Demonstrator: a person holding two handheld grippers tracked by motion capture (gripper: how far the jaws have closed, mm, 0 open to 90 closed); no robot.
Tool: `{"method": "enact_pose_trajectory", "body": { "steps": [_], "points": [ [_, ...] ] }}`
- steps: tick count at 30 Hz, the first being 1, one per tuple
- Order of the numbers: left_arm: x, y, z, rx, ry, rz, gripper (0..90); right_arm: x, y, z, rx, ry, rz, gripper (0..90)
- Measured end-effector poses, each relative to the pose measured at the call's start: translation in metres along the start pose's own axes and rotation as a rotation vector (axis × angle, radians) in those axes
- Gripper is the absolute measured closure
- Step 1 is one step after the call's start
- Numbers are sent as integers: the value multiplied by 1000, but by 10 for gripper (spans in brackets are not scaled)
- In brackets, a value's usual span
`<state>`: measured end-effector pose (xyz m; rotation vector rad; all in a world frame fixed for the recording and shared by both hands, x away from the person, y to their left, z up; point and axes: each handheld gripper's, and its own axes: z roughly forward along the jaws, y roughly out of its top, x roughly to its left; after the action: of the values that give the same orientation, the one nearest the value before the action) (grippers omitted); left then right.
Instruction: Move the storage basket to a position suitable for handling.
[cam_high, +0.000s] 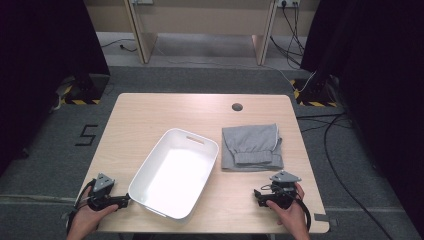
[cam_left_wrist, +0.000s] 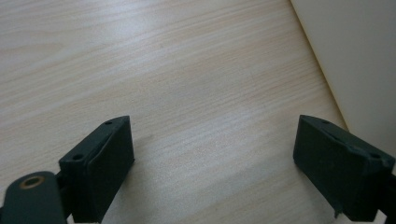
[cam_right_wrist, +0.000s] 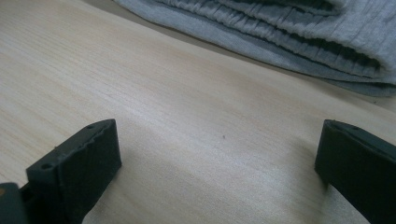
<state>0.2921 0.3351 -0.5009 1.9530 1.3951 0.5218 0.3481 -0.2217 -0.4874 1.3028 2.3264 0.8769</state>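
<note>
A folded grey garment (cam_high: 252, 147) with a ribbed waistband lies on the right half of the wooden table (cam_high: 150, 115). A white rectangular tub (cam_high: 174, 171) stands empty at the centre-left, turned at an angle. My left gripper (cam_high: 124, 200) rests near the table's front left edge, just left of the tub's near corner, jaws wide apart over bare wood (cam_left_wrist: 205, 140); the tub wall (cam_left_wrist: 355, 60) shows at the right. My right gripper (cam_high: 257, 193) rests near the front right, just in front of the garment (cam_right_wrist: 299, 32), open with nothing between its jaws.
A dark round grommet (cam_high: 237, 106) sits in the table near its far edge. Beyond the table lie grey carpet, cables (cam_high: 345, 165) on the right, and a wooden desk frame (cam_high: 200, 25) at the back. Black curtains hang on both sides.
</note>
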Motion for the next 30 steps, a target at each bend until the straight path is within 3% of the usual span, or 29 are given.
{"method": "enact_pose_trajectory", "body": {
  "steps": [4,9,11,18,30],
  "points": [
    [0,0,0,0,0,0,114,0,0,-1,-2,-6,7,24],
    [0,0,0,0,0,0,114,-2,0,-4,-33,-1,16,167],
    [0,0,0,0,0,0,114,-3,0,-5,-35,12,35,158],
    [0,0,0,0,0,0,114,-3,6,-10,-70,1,30,157],
    [0,0,0,0,0,0,114,-8,49,-17,-150,-52,-9,172]
  ]
}}
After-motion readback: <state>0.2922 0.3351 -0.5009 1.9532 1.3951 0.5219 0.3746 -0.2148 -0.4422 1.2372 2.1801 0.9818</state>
